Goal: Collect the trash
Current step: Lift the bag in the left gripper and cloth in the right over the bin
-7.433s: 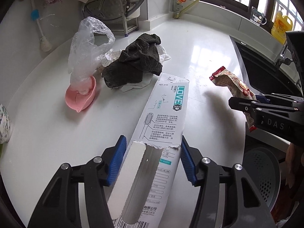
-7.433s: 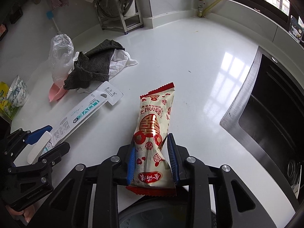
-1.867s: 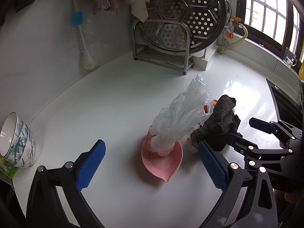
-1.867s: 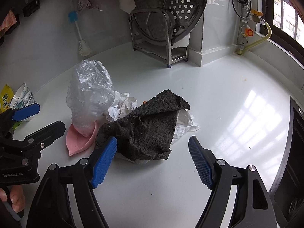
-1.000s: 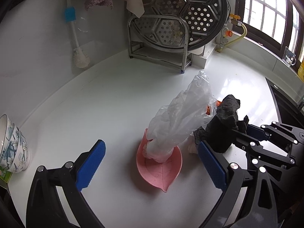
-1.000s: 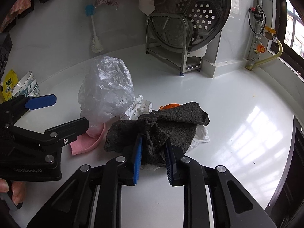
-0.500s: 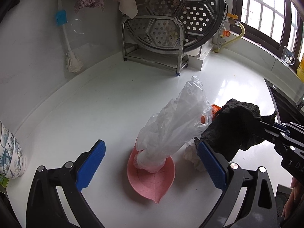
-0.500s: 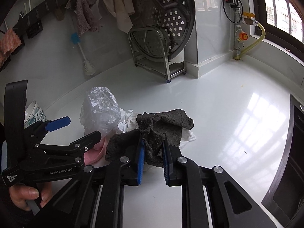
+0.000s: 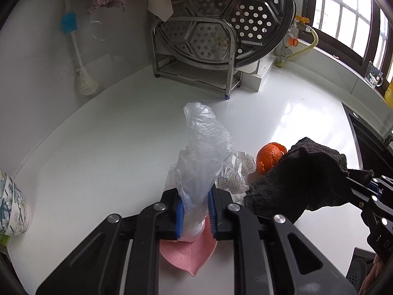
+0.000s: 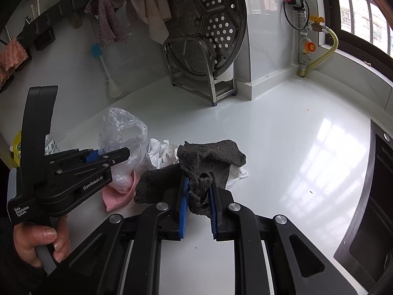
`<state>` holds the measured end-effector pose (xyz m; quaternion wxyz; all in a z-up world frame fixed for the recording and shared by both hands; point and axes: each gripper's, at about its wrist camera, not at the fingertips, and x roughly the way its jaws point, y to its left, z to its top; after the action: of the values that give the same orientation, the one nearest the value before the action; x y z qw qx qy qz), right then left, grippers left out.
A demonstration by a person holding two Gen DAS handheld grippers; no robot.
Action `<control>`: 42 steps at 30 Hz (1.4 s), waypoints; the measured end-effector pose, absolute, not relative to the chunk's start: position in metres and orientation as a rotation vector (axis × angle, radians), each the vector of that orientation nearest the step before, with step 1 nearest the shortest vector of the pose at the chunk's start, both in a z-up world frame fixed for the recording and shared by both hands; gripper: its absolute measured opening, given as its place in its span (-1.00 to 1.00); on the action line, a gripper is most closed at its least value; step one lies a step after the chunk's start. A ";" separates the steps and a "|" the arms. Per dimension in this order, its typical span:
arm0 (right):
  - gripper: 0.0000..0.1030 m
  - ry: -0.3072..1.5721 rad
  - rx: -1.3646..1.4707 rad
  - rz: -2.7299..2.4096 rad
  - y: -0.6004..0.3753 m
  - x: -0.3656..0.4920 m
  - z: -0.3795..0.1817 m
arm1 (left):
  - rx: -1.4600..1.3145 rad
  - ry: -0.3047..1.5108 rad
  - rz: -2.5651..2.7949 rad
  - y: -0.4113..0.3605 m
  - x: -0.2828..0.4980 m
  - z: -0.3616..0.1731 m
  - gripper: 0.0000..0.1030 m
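Observation:
My left gripper (image 9: 195, 206) is shut on a clear plastic bag (image 9: 203, 157) that stands up out of a pink leaf-shaped dish (image 9: 189, 250). My right gripper (image 10: 198, 201) is shut on a dark grey cloth (image 10: 208, 162) and holds it lifted off the white counter; the cloth also shows in the left wrist view (image 9: 302, 179). Under where the cloth lay are crumpled white paper (image 9: 235, 174) and an orange peel (image 9: 270, 154). In the right wrist view the left gripper (image 10: 108, 156) pinches the bag (image 10: 122, 132) beside the paper (image 10: 162, 154).
A steel rack with a perforated steamer tray (image 9: 221, 24) stands at the back wall. A bottle brush (image 9: 83, 78) leans on the wall at left. Patterned bowls (image 9: 12, 209) sit at the far left. The sink (image 10: 375, 209) lies at the right edge.
My left gripper has closed on the plastic bag, where it was wide open before. My right gripper has lifted the grey cloth higher, uncovering the orange peel and paper.

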<state>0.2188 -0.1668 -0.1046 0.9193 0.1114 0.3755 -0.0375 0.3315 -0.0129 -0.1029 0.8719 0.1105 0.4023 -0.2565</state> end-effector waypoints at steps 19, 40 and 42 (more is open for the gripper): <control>-0.78 0.666 0.229 -0.075 -0.167 0.177 -0.046 | 0.179 0.742 -0.565 0.009 0.287 -0.036 -0.75; -0.80 0.505 0.182 -0.051 -0.174 0.118 0.032 | 0.184 0.746 -0.567 0.023 0.194 -0.014 -0.75; -0.80 0.495 0.184 -0.043 -0.175 0.112 0.038 | 0.182 0.738 -0.563 0.024 0.185 -0.011 -0.75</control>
<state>0.1117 -0.1754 0.0378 0.9651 0.0908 0.2448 -0.0215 0.1846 0.0240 -0.0110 0.8903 0.0874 0.3554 -0.2711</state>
